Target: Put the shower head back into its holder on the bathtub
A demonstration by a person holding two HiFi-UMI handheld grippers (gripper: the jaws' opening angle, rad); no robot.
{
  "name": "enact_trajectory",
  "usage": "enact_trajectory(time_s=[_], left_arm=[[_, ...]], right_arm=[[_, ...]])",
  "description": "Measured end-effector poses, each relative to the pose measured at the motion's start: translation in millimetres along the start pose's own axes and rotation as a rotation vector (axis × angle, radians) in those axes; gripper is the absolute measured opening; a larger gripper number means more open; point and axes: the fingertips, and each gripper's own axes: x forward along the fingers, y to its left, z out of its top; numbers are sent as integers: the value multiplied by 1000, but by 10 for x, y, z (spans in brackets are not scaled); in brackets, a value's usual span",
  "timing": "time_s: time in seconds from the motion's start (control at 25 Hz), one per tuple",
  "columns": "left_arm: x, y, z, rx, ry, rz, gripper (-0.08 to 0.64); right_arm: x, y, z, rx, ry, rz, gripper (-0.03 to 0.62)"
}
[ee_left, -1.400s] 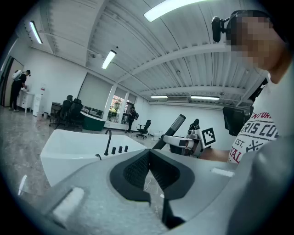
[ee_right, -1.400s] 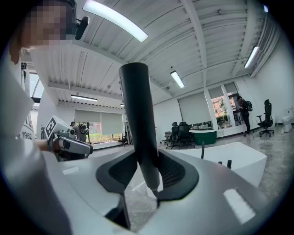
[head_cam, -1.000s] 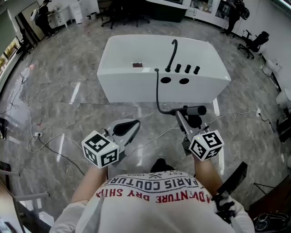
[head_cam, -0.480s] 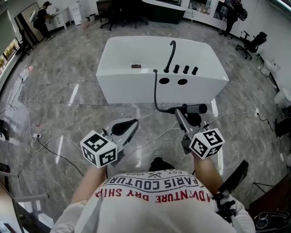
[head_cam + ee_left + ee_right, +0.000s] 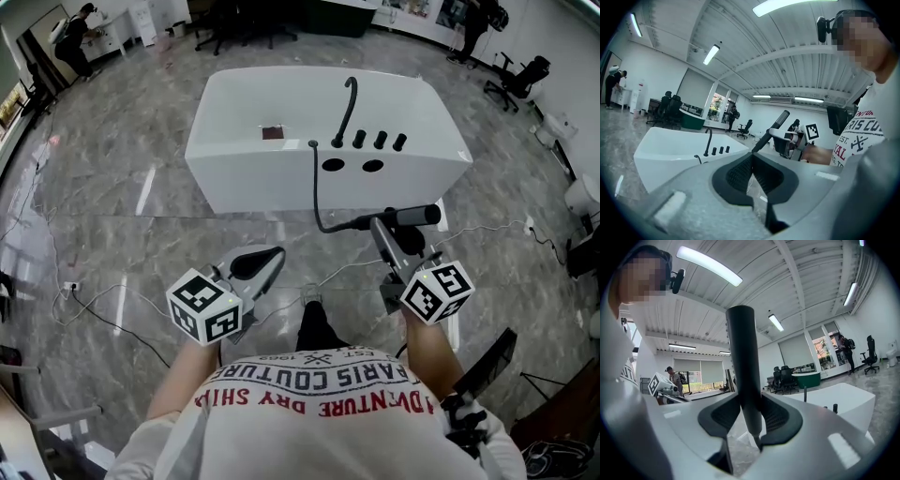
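The white bathtub [image 5: 281, 141] stands ahead on the marble floor, with a black curved faucet [image 5: 349, 101], three black knobs [image 5: 380, 141] and two dark round openings [image 5: 333, 164] on its deck. A black hose [image 5: 317, 192] runs from the deck down to the dark shower head [image 5: 408, 217]. My right gripper [image 5: 392, 246] is shut on the shower head's handle [image 5: 743, 366], which stands upright between the jaws, well short of the tub. My left gripper [image 5: 258, 264] is shut with nothing in it, off to the left. From the left gripper view the shower head [image 5: 771, 131] shows beyond the bathtub [image 5: 679, 150].
White cables [image 5: 103, 305] trail over the glossy floor on both sides of me. Office chairs [image 5: 511, 80] and people [image 5: 70, 37] stand far behind the tub. A black object [image 5: 487, 366] sits by my right side. My shoe [image 5: 314, 323] shows between the grippers.
My right gripper has carried the shower head a little right and toward the tub. The tub looks slightly nearer, and my foot has come forward between the grippers.
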Motion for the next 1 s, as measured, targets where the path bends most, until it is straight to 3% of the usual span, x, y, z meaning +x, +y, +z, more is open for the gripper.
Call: enact_trajectory(time_s=[0.36, 0.6, 0.84, 1.0], left_arm=[[923, 963, 171, -61, 50, 20, 3], [1760, 1543, 524, -70, 75, 9, 3], [2101, 1706, 613, -61, 123, -4, 4], [2316, 1782, 608, -117, 157, -7, 3]], right_arm=[[997, -938, -3, 80, 22, 16, 141], [1606, -1721, 172, 144, 31, 26, 140], [1807, -2008, 522, 135, -19, 56, 140], [1835, -2195, 799, 148, -74, 75, 140]])
